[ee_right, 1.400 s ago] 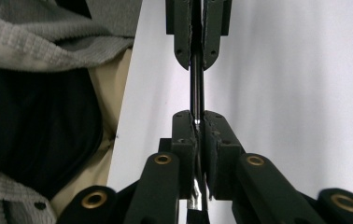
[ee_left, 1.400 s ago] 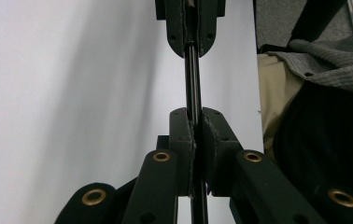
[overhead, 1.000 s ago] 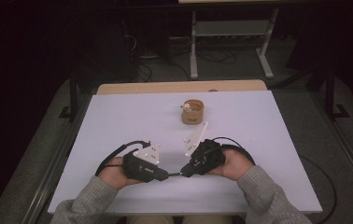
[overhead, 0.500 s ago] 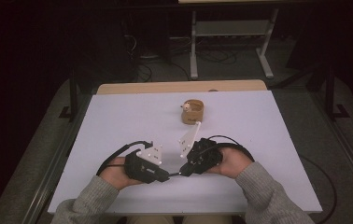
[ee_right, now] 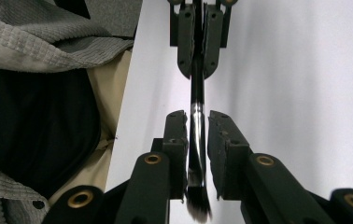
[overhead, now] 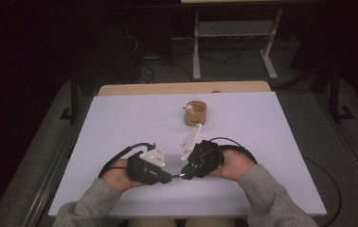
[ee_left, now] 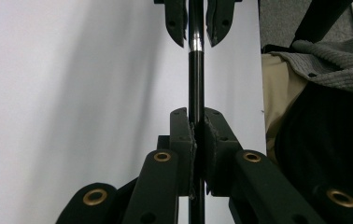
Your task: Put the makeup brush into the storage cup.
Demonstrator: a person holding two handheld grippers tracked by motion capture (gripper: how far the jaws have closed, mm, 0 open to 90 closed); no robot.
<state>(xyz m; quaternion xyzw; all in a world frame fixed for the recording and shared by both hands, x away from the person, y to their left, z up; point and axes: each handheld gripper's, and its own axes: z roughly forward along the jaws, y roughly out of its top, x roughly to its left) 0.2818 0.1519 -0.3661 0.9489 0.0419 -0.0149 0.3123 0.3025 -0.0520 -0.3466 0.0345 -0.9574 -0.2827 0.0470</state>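
At lower centre of the high view, just above the table [overhead: 120, 123]: a brush [overhead: 176, 176], held level between left gripper [ee_left: 196, 126] and right gripper [ee_right: 197, 122]. Left gripper clamped tight on the black handle. Right gripper just been opening, pads now slightly apart either side of the ferrule, bristles near their base. Risks, as judged: held at one end only, could droop or twist at the bristle end; could fall to the table if the left gripper eases too; could snag bristles on pulling away. White, bare surface, wooden strip along the top edge. Cup [overhead: 195, 113] above centre, well apart. Dark room, grey floor [overhead: 319, 118], metal stand [overhead: 234, 35] at upper centre.
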